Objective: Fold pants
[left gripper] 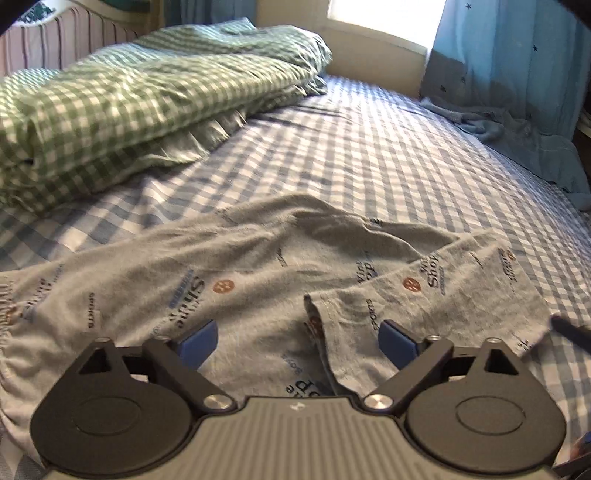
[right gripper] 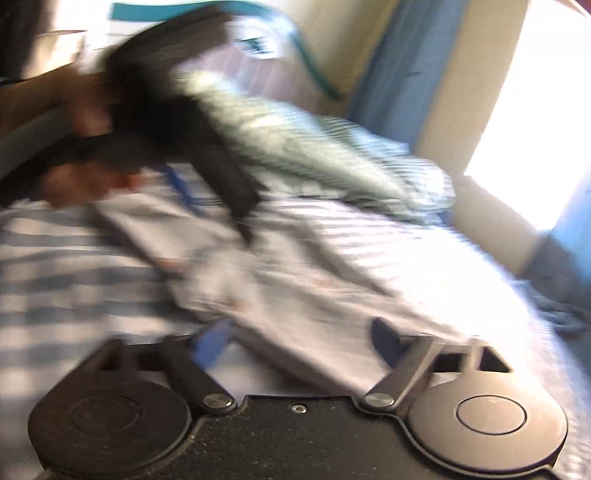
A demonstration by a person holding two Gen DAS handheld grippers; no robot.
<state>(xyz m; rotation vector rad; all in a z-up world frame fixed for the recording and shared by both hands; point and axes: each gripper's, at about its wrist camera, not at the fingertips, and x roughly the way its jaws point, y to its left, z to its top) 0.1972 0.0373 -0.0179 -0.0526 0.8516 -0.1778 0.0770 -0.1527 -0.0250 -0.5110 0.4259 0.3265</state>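
Observation:
Grey printed pants (left gripper: pixel 229 273) lie spread on the blue checked bed sheet (left gripper: pixel 369 147), one leg folded over with its hem (left gripper: pixel 321 317) near the middle. My left gripper (left gripper: pixel 297 343) is open just above the pants, its blue pads (left gripper: pixel 197 345) wide apart and empty. In the blurred right wrist view the pants (right gripper: pixel 295 295) run diagonally across the bed. My right gripper (right gripper: pixel 301 343) is open over a pant leg end, holding nothing. The left gripper and hand (right gripper: pixel 147 129) show dark and blurred at upper left.
A folded green checked duvet (left gripper: pixel 129 99) lies at the back left of the bed. A blue curtain (left gripper: pixel 517 55) hangs at the right with blue cloth (left gripper: pixel 480 122) bunched at the bed's edge. A bright window (left gripper: pixel 384 18) is behind. A dark tip (left gripper: pixel 570 330) enters at right.

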